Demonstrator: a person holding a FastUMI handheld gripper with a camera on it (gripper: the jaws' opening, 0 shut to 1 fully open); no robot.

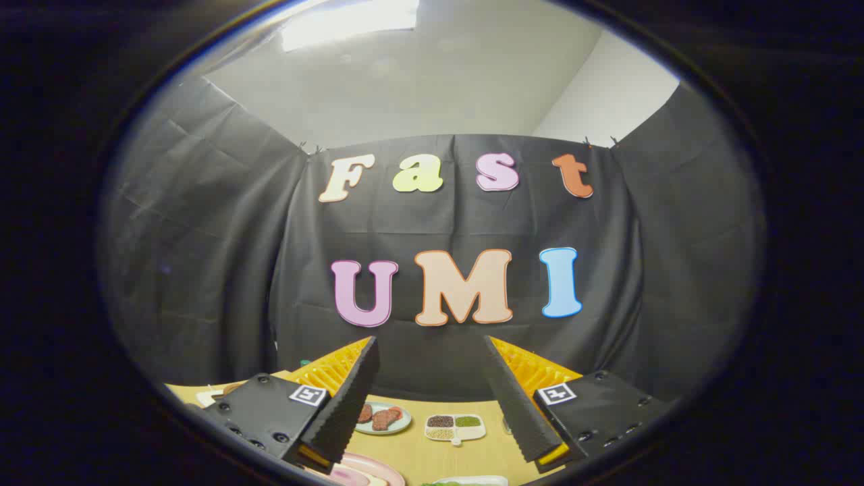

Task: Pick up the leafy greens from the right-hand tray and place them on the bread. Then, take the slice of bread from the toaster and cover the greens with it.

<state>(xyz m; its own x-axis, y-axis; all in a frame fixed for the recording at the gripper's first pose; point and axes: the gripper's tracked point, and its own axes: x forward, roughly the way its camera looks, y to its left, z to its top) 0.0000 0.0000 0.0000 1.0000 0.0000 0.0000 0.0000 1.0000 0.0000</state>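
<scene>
The gripper is riding high above the pale wooden tabletop, its two fingers spread wide apart with nothing between them, and it is pointing mostly at the booth's black cloth wall rather than at the food.

Going left to right below the fingers: a pink-rimmed round plate is peeking out just under the left finger, carrying something pale that may be the bread, though too little of it is showing to be sure. Beyond that finger, a small light-green round plate with reddish-brown meat slices is sitting farther back on the table. Between the two fingers, a white divided dish holding dark, green and yellowish grains is lying at about the same depth. Nearest of all, a white tray edged with leafy greens is just showing low between the fingers, slightly toward the right one.

The greens are lying below and close under the gripper, not ahead of it, so the coming move looks to turn on tipping the fingers downward and dropping toward that tray. Their long axis cannot be told from so thin a sliver. The toaster cannot be made out.
</scene>
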